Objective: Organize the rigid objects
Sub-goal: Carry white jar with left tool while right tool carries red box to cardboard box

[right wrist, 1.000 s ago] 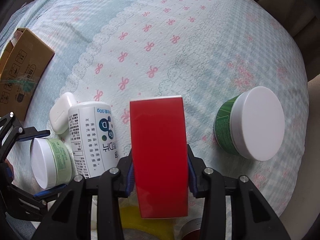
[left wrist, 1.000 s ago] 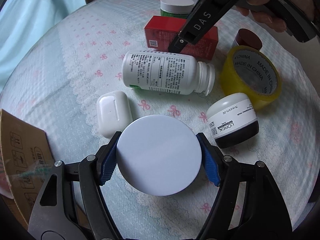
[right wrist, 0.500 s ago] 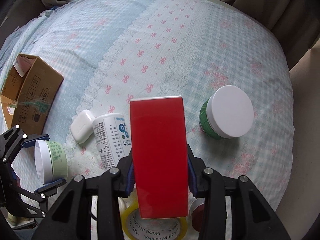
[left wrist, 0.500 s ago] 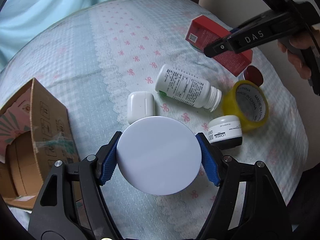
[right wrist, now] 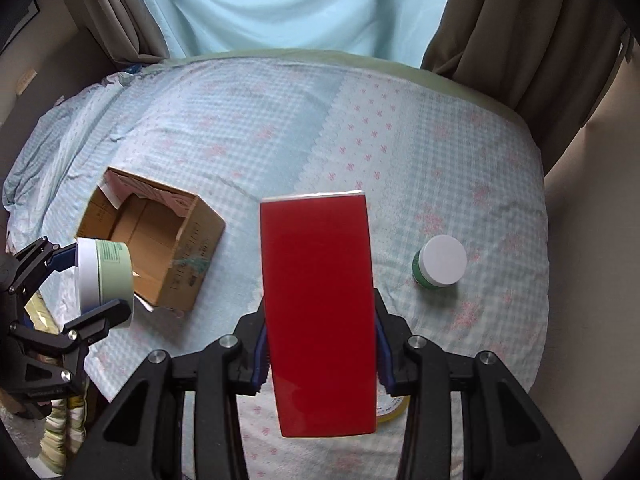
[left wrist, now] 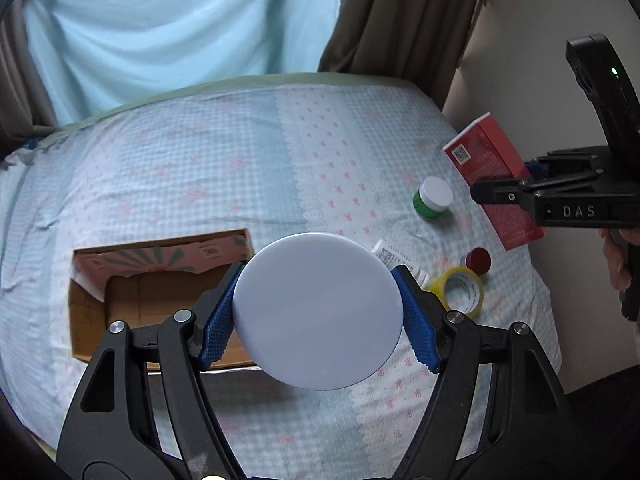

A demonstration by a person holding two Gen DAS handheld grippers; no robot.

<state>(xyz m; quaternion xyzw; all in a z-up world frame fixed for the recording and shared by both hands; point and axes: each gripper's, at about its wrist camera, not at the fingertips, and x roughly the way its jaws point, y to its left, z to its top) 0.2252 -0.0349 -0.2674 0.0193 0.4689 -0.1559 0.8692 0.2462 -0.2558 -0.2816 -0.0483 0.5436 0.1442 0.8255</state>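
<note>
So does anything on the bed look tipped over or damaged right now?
The white bottle lies on its side beside the yellow tape roll, and the cardboard box has a torn inner flap. Otherwise nothing stands out.

Left gripper (left wrist: pixel 318 314): matte black plastic linkage arms with triangular cut-outs, round silver screw heads at the pivots, blue cross-hatched pads (left wrist: pixel 218 324) on the fingers. Right gripper (right wrist: pixel 320 354): same black frame, silver pivot screws and blue pads; in the left view's right edge its body bears white "DAS" lettering and a small green indicator light. Bare skin of the right hand (left wrist: pixel 618 262) shows at that frame's right edge.
</note>
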